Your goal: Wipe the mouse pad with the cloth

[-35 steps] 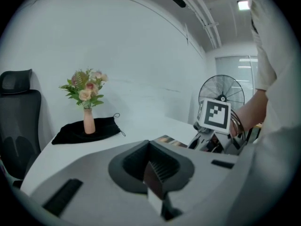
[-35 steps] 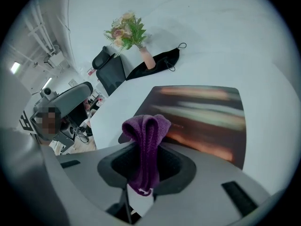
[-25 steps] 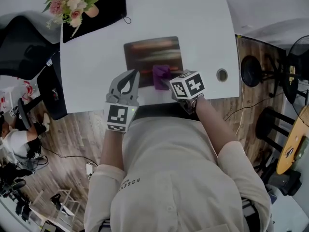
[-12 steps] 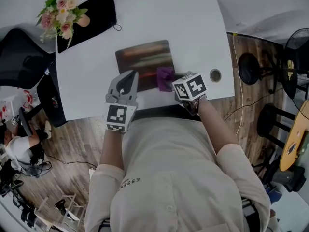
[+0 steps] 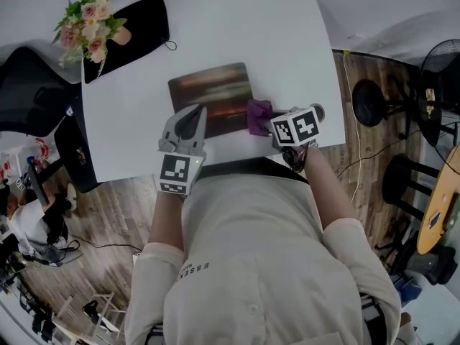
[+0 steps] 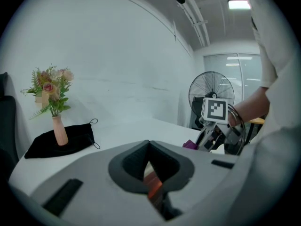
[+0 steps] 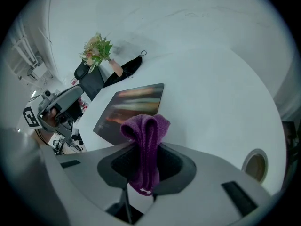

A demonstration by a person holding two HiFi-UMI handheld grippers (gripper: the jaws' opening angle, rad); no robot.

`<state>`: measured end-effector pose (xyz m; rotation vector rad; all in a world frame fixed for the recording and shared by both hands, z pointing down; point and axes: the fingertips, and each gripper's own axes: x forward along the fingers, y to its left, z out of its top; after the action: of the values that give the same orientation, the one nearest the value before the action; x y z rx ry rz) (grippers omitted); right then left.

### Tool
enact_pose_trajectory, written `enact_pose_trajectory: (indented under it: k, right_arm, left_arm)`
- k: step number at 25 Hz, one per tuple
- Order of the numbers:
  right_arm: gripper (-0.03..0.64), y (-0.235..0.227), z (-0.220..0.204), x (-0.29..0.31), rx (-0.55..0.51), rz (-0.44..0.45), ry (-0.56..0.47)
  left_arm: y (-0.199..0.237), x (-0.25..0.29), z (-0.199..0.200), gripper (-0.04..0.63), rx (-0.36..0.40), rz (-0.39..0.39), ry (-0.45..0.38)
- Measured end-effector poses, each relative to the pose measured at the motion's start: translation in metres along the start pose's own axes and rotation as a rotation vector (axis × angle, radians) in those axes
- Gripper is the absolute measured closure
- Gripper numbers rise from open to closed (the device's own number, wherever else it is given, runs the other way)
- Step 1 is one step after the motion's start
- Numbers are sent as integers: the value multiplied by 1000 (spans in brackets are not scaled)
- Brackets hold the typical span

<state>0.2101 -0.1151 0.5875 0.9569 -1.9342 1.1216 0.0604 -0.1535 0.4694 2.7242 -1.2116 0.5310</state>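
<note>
White table, mouse pad near its edge, black fabric

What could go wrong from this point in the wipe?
The cloth is bunched into a narrow fold in the right gripper, so little fabric may meet the mouse pad and the jaws could scrape it. The left gripper, jaws together, sits at the pad's near corner; whether it presses down is unclear, so the pad might slide on the table.

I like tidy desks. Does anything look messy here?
Nothing is spilled or broken. Only the purple cloth looks scrunched, bunched up in the right tool beside the mouse pad's right edge on the table.
</note>
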Motion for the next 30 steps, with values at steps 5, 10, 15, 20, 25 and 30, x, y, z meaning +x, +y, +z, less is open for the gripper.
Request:
enact_pose_trajectory:
  k: [5, 10, 15, 20, 25, 30]
  right_arm:
    - [514, -16, -3, -11, -10, -69, 8]
    - [515, -19, 19, -31, -58, -120, -102]
    - [515, -2, 63, -59, -129, -110, -288]
    - [517, 21, 103, -90, -228, -116, -467]
    - [517, 44, 139, -125, -323, -131, -657]
    - [522, 67, 160, -157, -420, -140, -783]
  left_arm:
    - [-1, 1, 3, 595, -4, -2, -5]
    - [0, 0, 13, 595, 0, -6, -17]
    - [9, -9, 37, 595, 9, 13, -44]
    - [27, -24, 57, 595, 15, 76, -54]
    - [39, -37, 80, 595, 58, 113, -84]
    - [46, -50, 106, 595, 83, 153, -118]
